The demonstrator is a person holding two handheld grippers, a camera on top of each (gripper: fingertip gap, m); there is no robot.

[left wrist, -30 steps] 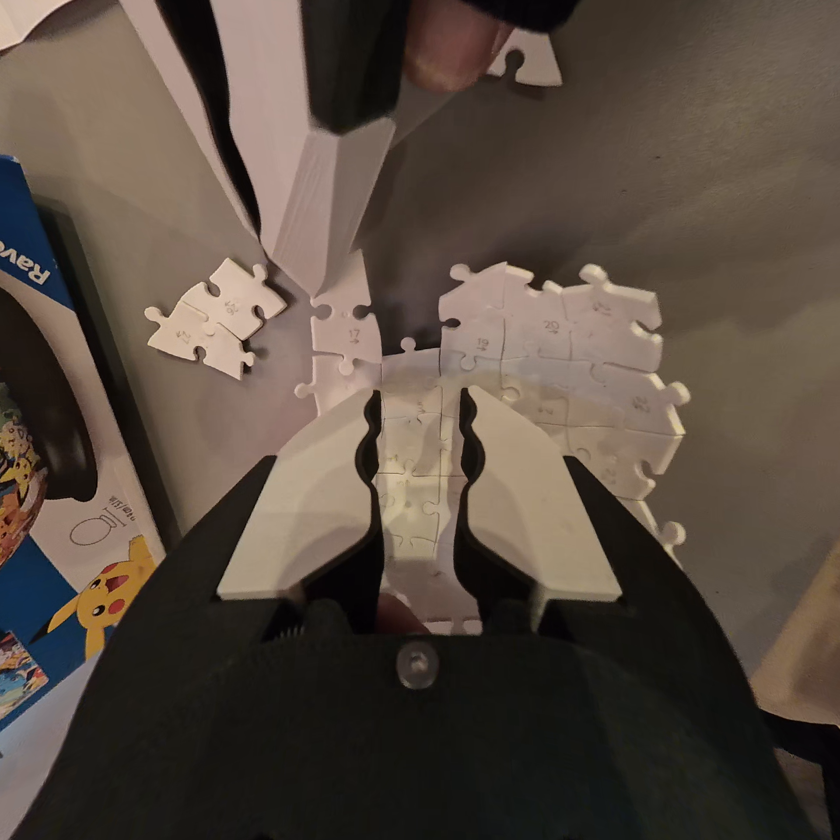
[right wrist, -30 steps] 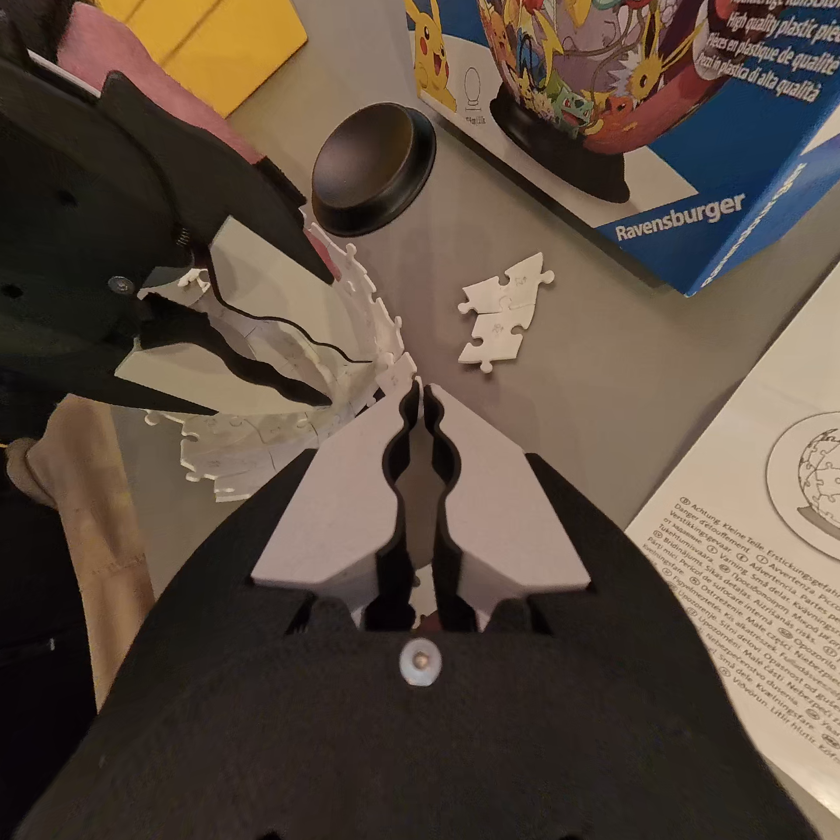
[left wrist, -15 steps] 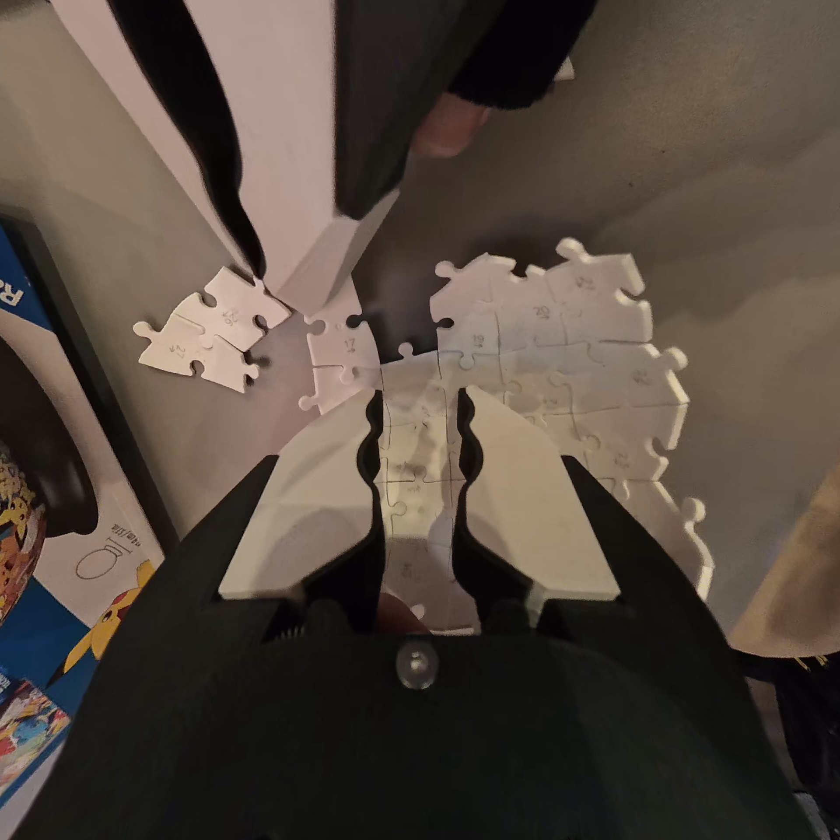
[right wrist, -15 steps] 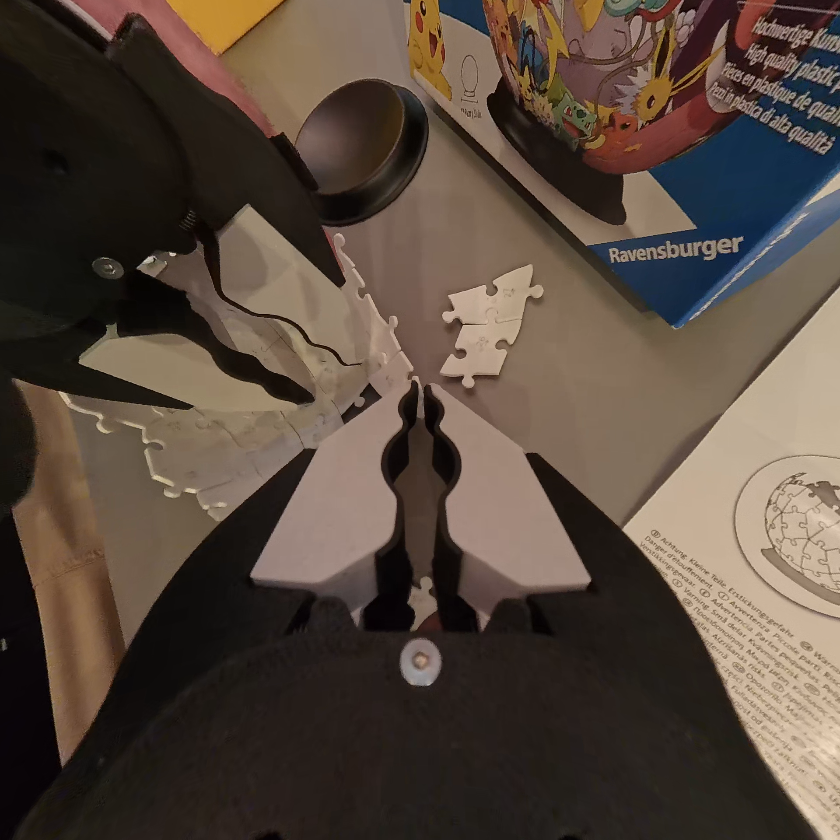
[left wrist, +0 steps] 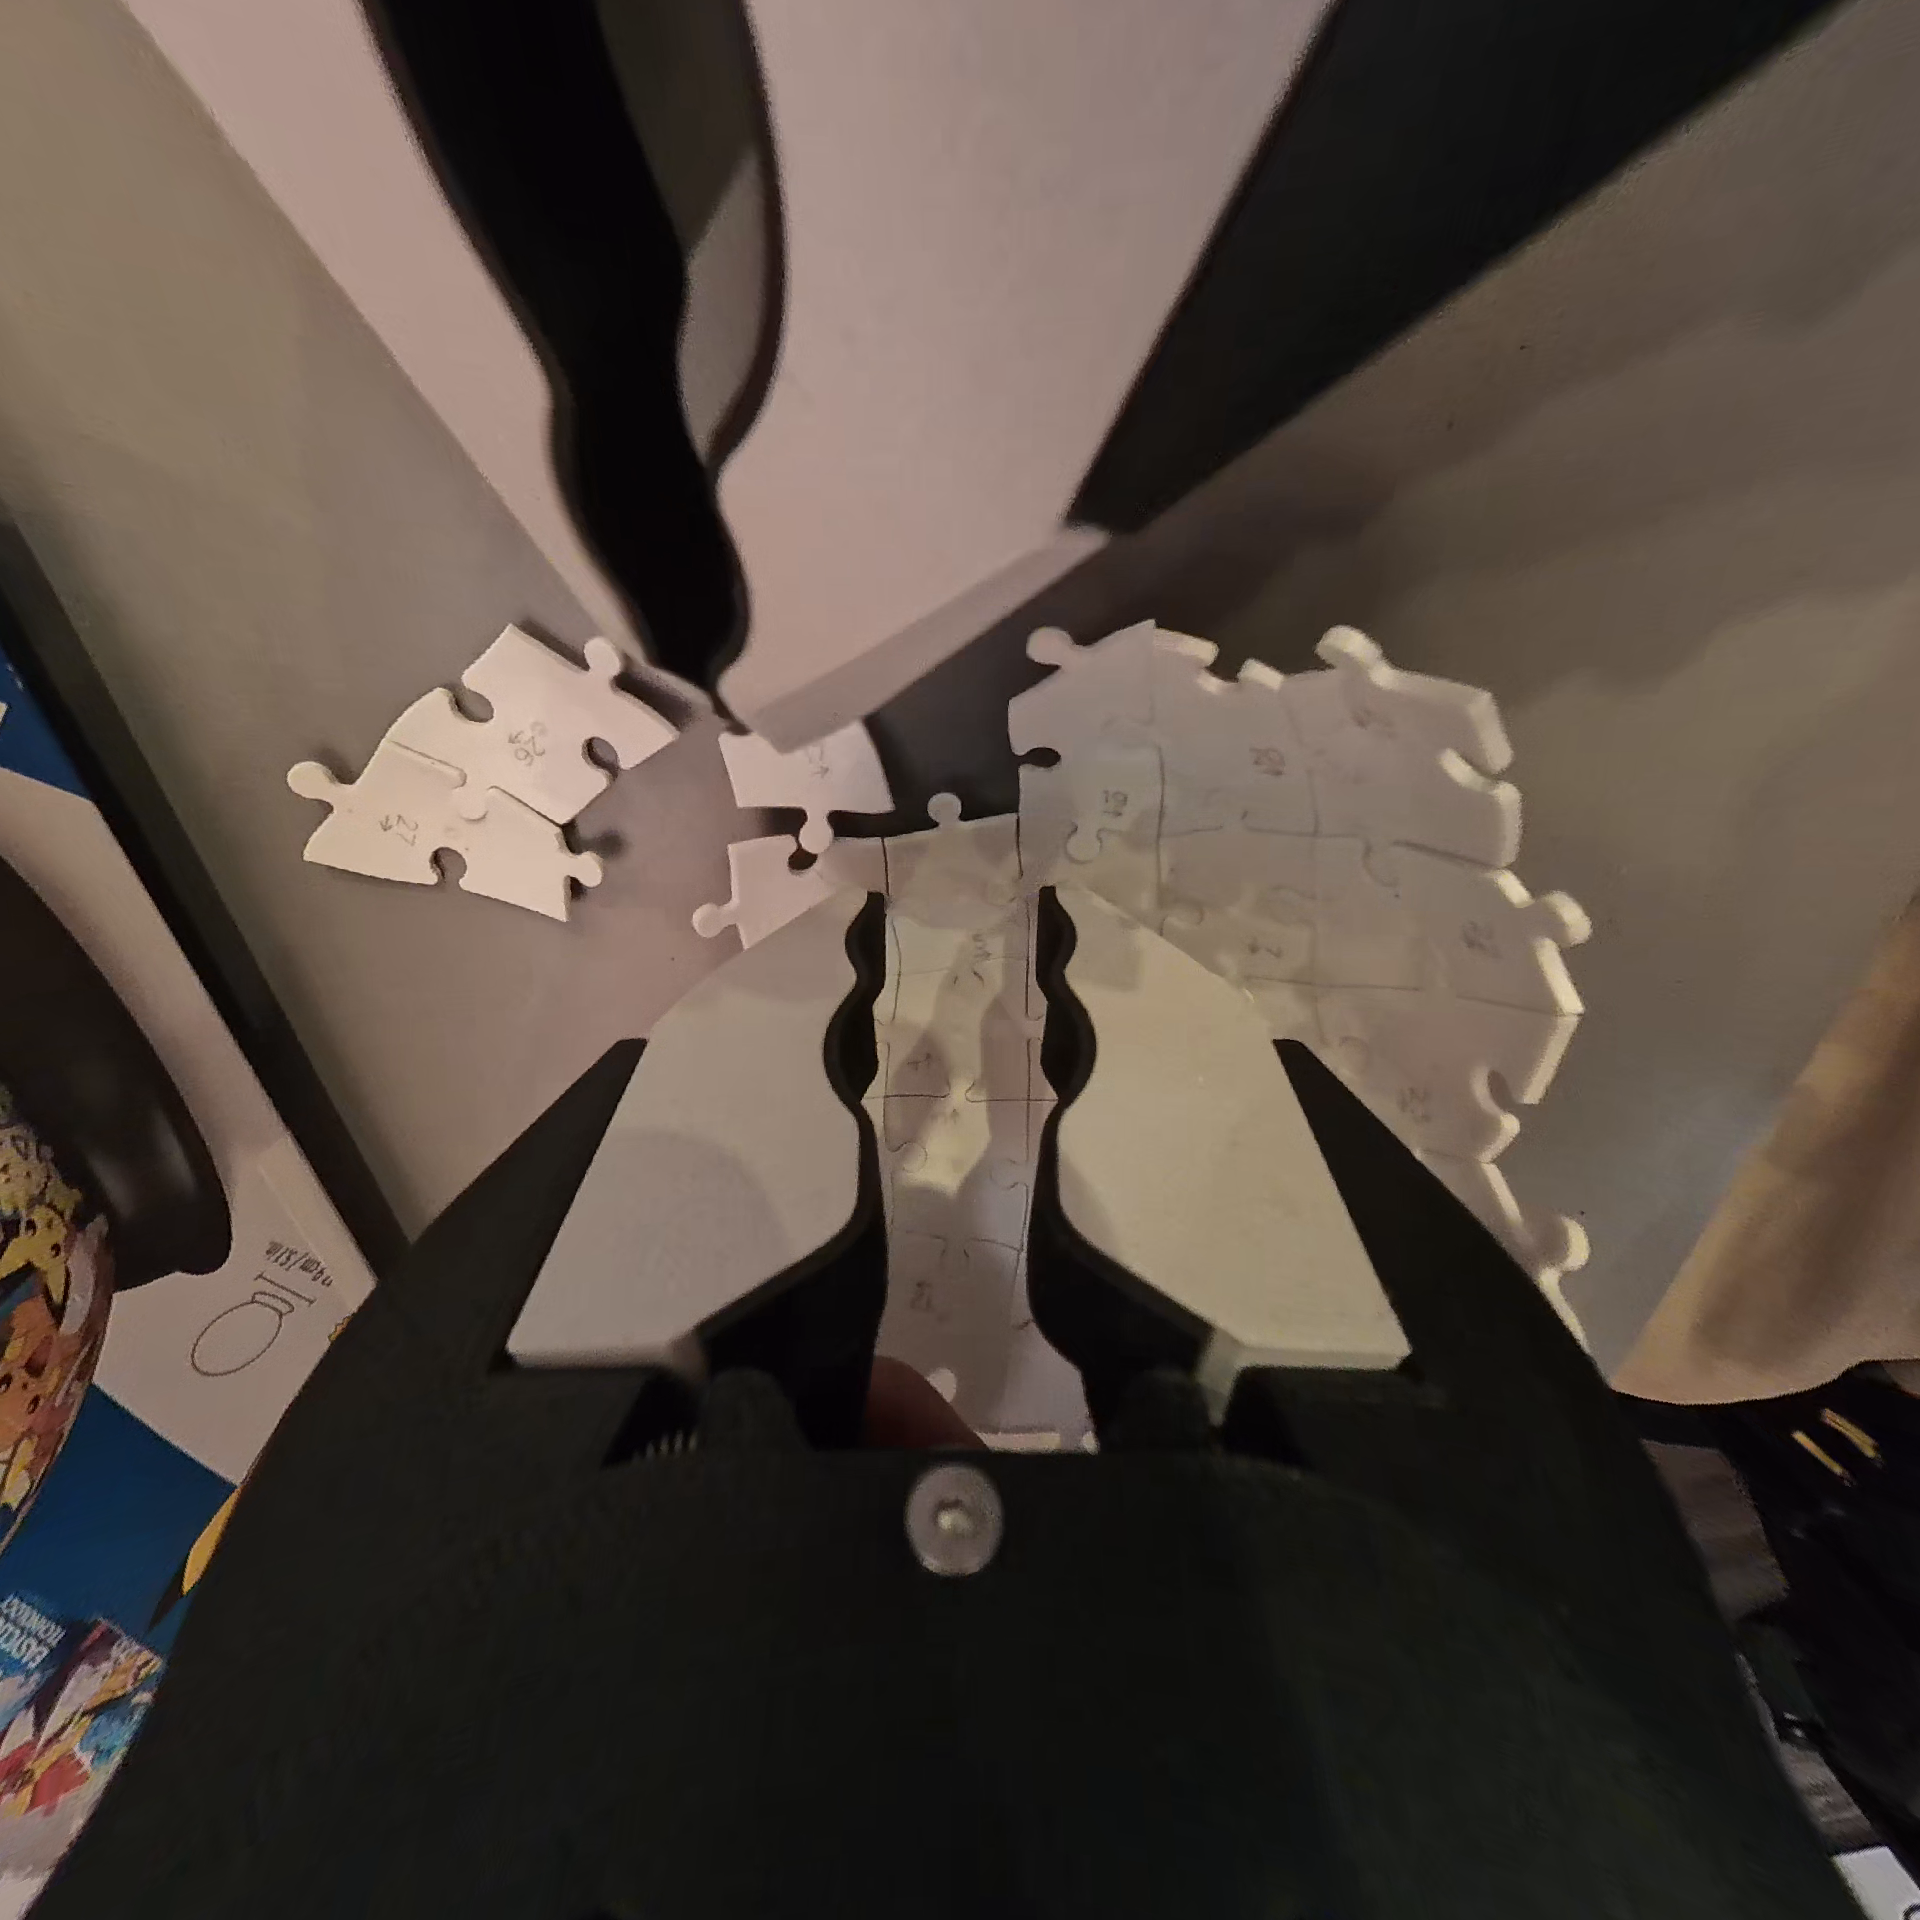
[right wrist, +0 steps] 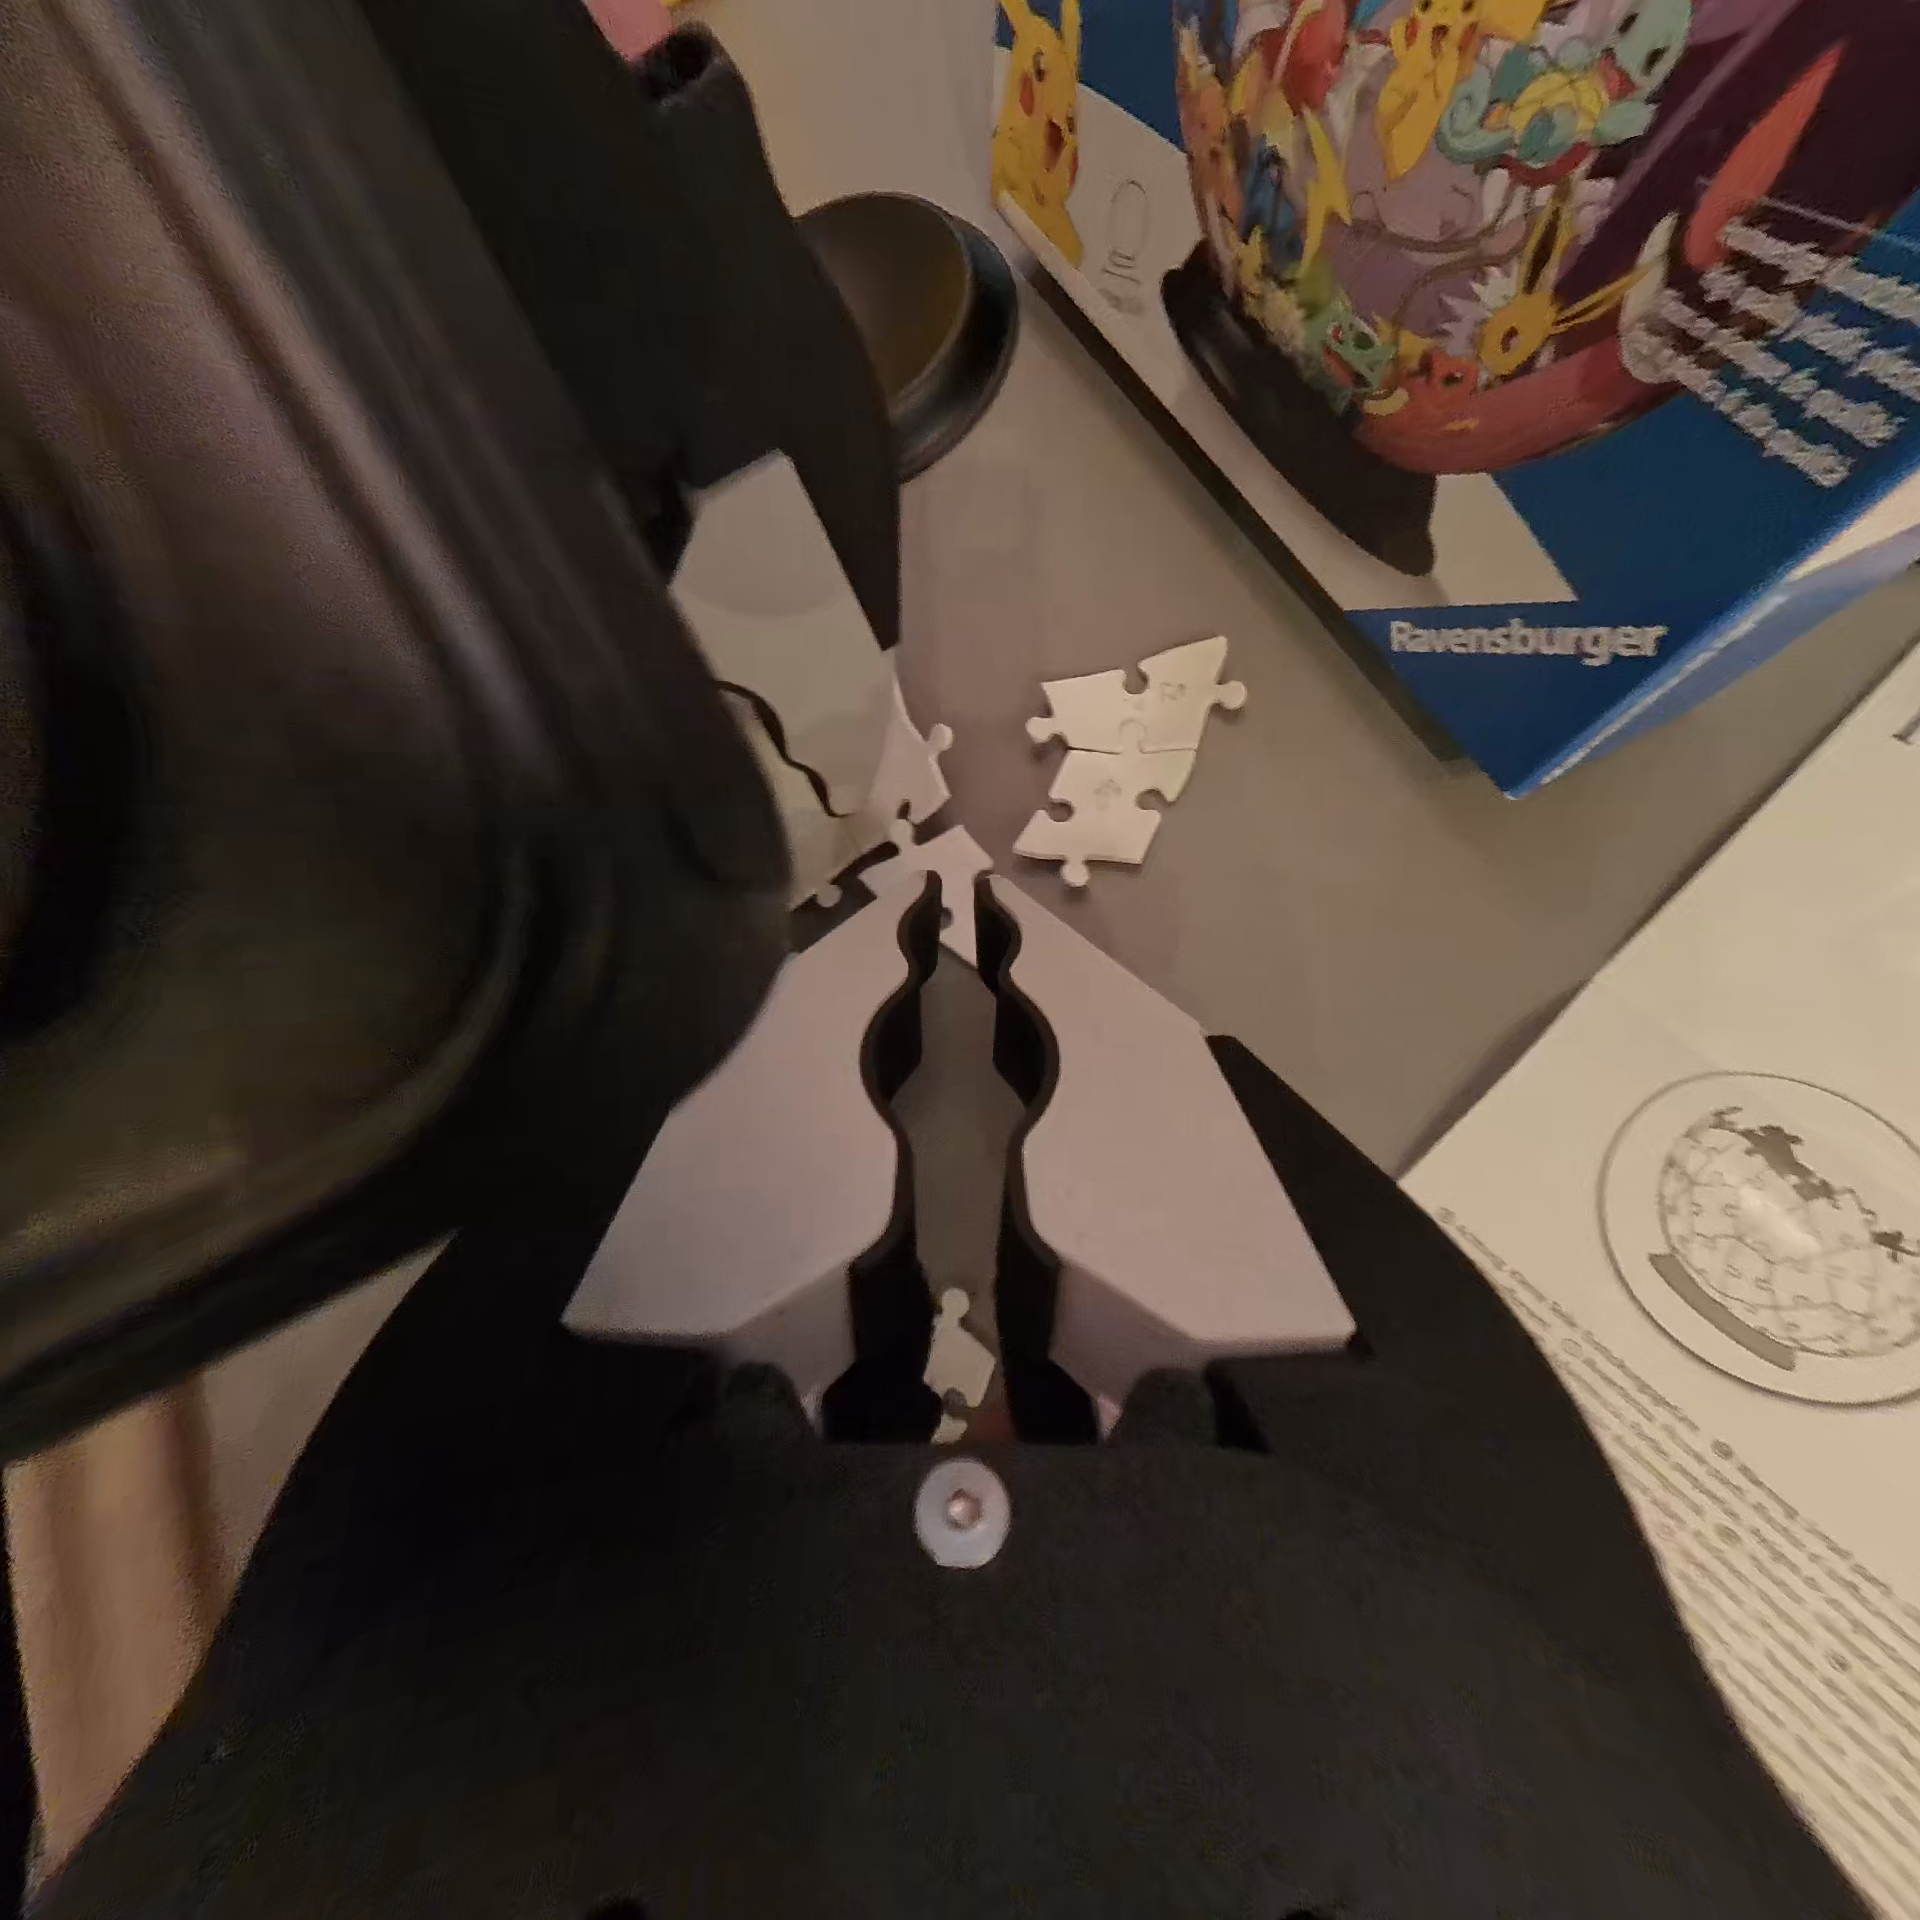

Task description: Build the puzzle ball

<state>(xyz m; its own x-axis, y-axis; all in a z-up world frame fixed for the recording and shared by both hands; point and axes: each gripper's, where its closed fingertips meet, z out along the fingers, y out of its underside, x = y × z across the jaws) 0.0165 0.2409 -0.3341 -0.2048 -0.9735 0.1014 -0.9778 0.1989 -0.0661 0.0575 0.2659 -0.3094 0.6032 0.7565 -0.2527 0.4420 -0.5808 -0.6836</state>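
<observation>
The partly built puzzle ball shell (left wrist: 1299,894) is white, back side up, with several joined numbered pieces. My left gripper (left wrist: 961,904) is shut on it; a strip of the shell runs between its fingers. My right gripper (right wrist: 961,888) comes in from the top of the left wrist view (left wrist: 727,696). Its tips are closed on the corner of the edge piece (left wrist: 810,769) at the shell's left rim, which also shows in the right wrist view (right wrist: 951,857). A loose pair of joined pieces (left wrist: 468,790) lies on the table just left of it (right wrist: 1122,769).
The blue puzzle box (right wrist: 1558,364) lies behind the loose pair and shows at the left in the left wrist view (left wrist: 62,1455). A black round stand (right wrist: 935,312) sits beside it. A printed instruction sheet (right wrist: 1714,1195) lies at the right. Beige cloth (left wrist: 1787,1195) lies right of the shell. The grippers' ends are close to 6 centimeters from one another.
My right gripper has come in closer to the shell, and its tips now sit on the edge piece. My left gripper now fills the left side of the right wrist view.
</observation>
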